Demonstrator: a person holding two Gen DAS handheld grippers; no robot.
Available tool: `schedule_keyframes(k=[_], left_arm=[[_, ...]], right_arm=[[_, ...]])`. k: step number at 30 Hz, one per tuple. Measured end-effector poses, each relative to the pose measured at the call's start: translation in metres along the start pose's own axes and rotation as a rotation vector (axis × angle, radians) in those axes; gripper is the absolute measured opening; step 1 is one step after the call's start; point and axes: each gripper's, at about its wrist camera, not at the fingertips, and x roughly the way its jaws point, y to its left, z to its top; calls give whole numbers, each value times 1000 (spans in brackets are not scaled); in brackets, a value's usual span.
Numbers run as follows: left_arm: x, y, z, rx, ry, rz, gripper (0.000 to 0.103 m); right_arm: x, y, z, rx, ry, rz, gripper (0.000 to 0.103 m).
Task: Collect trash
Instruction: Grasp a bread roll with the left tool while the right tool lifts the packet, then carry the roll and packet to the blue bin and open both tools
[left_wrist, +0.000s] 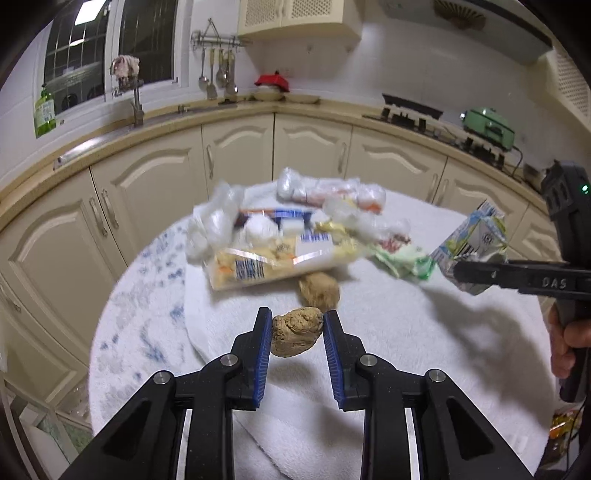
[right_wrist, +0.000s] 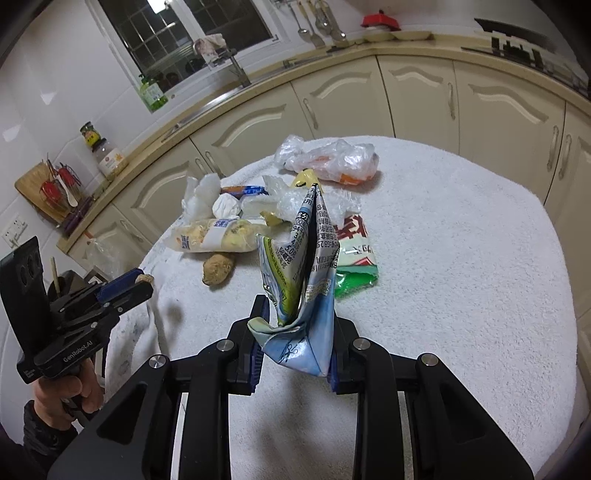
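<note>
My left gripper (left_wrist: 297, 317) is shut on a brown crumpled lump (left_wrist: 295, 334), held between its blue pads above the white-towelled table (left_wrist: 388, 332). A second brown lump (left_wrist: 319, 290) lies on the towel just beyond. My right gripper (right_wrist: 298, 314) is shut on a crushed printed drink carton (right_wrist: 306, 266), which stands upright between its fingers. In the left wrist view the right gripper (left_wrist: 463, 271) holds that carton (left_wrist: 476, 236) at the right. In the right wrist view the left gripper (right_wrist: 127, 288) shows at the left, above the table's edge.
A blurred pile of plastic bags and wrappers (left_wrist: 280, 236) lies at the table's far side, including a yellowish packet (right_wrist: 214, 238), a green wrapper (right_wrist: 356, 262) and a clear bag (right_wrist: 332, 158). Cream cabinets (left_wrist: 240, 155), a sink tap (left_wrist: 136, 99) and a stove (left_wrist: 417, 114) curve behind.
</note>
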Motion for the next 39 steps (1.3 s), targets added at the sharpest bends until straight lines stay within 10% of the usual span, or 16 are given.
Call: schedule_keyframes(k=[9,25,39], left_arm=[[-1,-22,13,-23,-10,-47,24],[-44,-168,74,129,-167,-262,24],[31,-305,106,243,-38,-510,24]], right_arm=[[-24,-6,-8,12,-38,-7,27],[-174,-80,-26,115,-277,-161,27],[-275,-206,-102,353,-357,-377,27]])
